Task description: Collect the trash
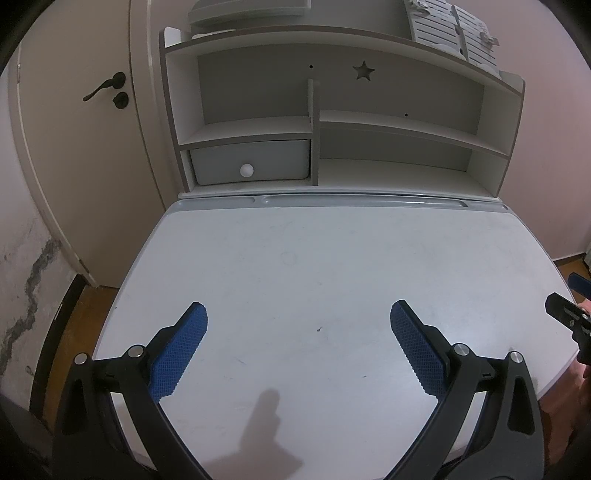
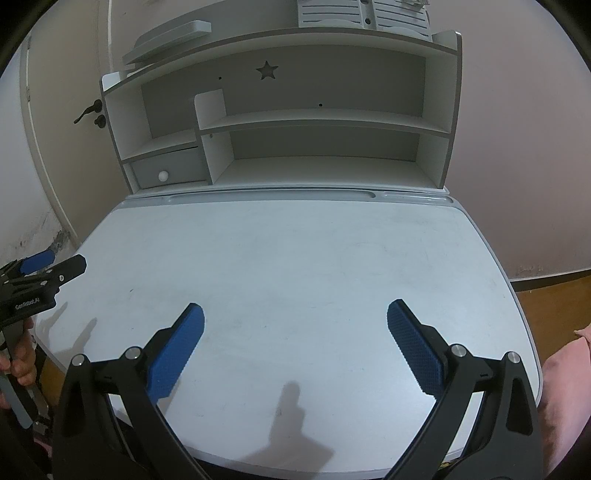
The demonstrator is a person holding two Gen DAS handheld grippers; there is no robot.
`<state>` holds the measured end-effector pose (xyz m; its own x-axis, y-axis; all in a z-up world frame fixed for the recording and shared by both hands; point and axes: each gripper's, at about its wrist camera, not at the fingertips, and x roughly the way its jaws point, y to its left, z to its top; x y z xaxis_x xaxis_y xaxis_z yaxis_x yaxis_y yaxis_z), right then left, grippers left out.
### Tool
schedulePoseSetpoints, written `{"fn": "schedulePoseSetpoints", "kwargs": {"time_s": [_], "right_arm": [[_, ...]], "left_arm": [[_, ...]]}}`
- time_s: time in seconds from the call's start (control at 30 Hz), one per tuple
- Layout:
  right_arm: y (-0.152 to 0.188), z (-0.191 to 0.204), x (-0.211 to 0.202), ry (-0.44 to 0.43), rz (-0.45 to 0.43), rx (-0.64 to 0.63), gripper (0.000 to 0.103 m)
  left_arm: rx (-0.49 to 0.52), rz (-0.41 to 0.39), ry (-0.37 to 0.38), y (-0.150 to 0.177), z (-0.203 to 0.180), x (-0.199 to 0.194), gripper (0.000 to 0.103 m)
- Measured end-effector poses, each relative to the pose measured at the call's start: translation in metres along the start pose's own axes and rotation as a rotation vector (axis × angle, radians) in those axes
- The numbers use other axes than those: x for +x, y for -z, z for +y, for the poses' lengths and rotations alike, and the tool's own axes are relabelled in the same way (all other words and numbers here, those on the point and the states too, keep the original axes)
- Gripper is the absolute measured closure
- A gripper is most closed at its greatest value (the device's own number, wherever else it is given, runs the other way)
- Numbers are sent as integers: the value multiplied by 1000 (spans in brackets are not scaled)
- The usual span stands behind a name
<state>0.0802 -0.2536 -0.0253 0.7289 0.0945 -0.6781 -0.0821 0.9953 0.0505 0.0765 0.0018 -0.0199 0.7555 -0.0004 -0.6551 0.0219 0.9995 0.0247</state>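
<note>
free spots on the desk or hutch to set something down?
Whole desktop shows bare, from the pencil groove to both open grippers, left gripper and right gripper. Hutch cubbies right of the drawer are bare too. Crowded only on the hutch top: gray trays.

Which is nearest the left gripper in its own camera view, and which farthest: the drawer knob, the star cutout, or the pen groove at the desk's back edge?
From the left gripper, which is open over the desk:
1. Pen groove, desk's back edge.
2. Drawer knob, lower left of the shelf unit.
3. Star cutout, high on the back panel.
</note>
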Motion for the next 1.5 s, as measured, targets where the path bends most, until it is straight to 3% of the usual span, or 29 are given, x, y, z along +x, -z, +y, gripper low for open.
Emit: {"fn": "schedulePoseSetpoints", "kwargs": {"time_s": [1.5], "right_arm": [[4, -1, -2, -4, 8, -7, 7]], "left_arm": [[2, 16, 5, 1, 0, 4, 7]]}}
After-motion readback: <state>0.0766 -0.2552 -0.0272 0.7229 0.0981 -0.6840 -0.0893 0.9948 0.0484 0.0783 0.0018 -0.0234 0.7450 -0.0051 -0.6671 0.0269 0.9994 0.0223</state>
